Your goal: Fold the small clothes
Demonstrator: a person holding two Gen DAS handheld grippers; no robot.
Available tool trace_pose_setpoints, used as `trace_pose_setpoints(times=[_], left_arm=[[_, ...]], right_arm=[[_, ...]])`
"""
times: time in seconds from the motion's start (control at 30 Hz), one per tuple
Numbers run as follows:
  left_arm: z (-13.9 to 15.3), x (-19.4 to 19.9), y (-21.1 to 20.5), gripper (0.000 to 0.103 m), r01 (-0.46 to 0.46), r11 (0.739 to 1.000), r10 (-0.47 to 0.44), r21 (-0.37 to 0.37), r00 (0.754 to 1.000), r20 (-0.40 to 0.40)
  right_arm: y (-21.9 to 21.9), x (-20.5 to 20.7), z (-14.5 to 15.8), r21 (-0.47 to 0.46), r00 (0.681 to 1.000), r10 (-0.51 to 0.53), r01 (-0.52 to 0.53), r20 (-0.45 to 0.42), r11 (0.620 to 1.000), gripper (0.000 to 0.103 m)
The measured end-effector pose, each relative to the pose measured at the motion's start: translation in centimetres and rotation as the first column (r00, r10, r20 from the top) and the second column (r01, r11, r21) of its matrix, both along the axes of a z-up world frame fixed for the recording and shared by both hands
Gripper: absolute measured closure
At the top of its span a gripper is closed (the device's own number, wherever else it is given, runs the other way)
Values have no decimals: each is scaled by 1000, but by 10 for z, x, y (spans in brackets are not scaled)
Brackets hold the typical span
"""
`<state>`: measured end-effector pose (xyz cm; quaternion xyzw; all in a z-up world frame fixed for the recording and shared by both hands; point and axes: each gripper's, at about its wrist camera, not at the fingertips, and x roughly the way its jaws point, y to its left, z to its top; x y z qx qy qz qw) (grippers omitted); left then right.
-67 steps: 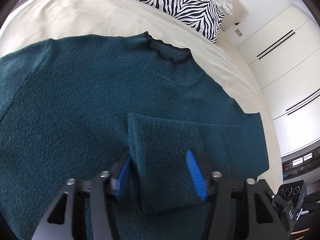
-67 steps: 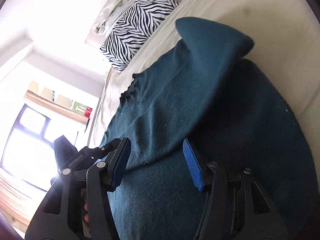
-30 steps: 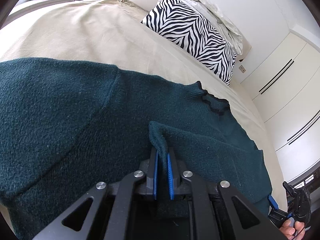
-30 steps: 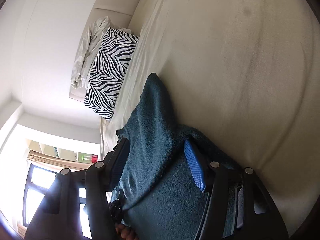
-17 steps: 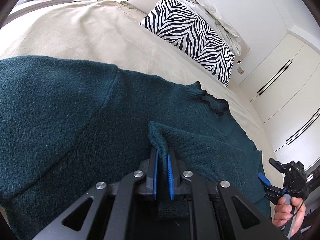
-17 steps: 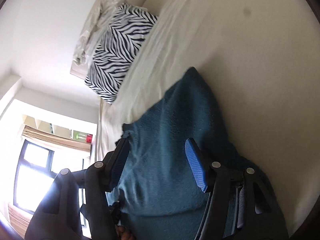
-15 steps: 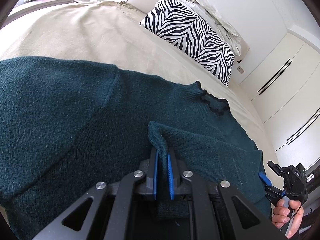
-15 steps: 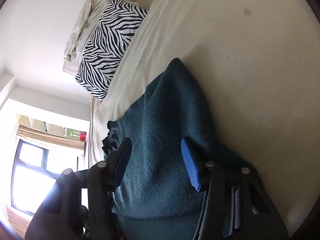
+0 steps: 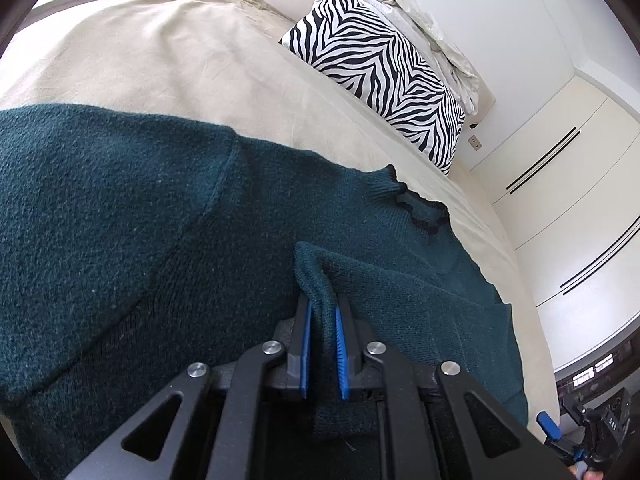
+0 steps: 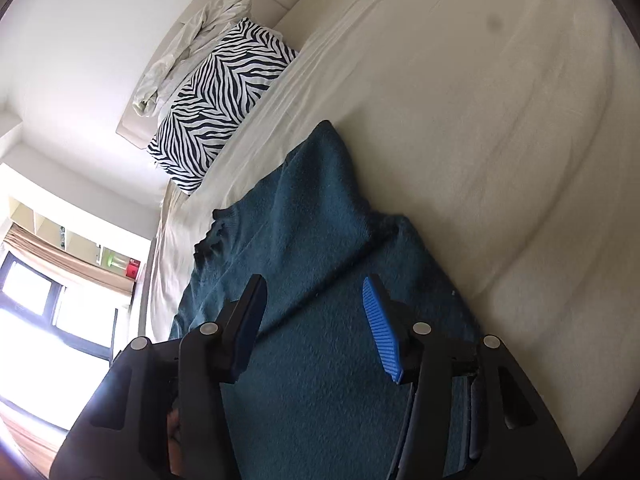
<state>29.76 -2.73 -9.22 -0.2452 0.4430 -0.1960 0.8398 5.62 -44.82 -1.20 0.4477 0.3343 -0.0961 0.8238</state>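
Left wrist view. My left gripper (image 9: pixel 322 344) sits at the lower centre of the frame, its jaws clenched on a raised fold of the dark teal sweater (image 9: pixel 120 208); the blue pads (image 9: pixel 305 350) press the knit from both sides, and the pinched cloth stands up in a narrow ridge just above them. The sweater lies spread on the bed (image 9: pixel 168 52), filling the left and middle of the frame, with its black-trimmed collar (image 9: pixel 424 210) toward the centre right. A folded-over sleeve panel lies on the body of the garment to the right of the pinch. A zebra-print pillow (image 9: pixel 384 68) rests at the upper centre, a crumpled pale cloth (image 9: pixel 432 20) behind it. White wardrobe doors (image 9: pixel 568 184) occupy the right edge. My right gripper (image 9: pixel 560 436) shows small at the lower right corner.

Right wrist view. My right gripper (image 10: pixel 314 324) occupies the lower part of the frame. Its jaws are released and opening; sweater (image 10: pixel 320 240) cloth lies beneath and between them, with neither pad (image 10: pixel 382 332) pressing on it. The garment runs from the lower centre to a peak near mid-frame on the pale bed (image 10: pixel 500 120). The pillow (image 10: pixel 216 96) lies at the upper left, and a bright window (image 10: pixel 44 312) at the left edge.
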Motion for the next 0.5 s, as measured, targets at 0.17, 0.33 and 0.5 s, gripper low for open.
trace_pose_setpoints(times=[0.17, 0.33, 0.5], left_arm=[[45, -46, 71, 25, -140, 986, 144, -89, 989, 35], [43, -112, 199, 22, -399, 879, 397, -263, 916, -63], [20, -164, 302, 25, -620, 699, 596, -356, 780, -188]], right_arm=[[46, -33, 30, -53, 995, 89, -88, 32, 995, 53], [80, -49, 37, -17, 988, 143, -142, 52, 990, 50], [118, -50, 34, 21, 979, 196, -197, 53, 980, 50]])
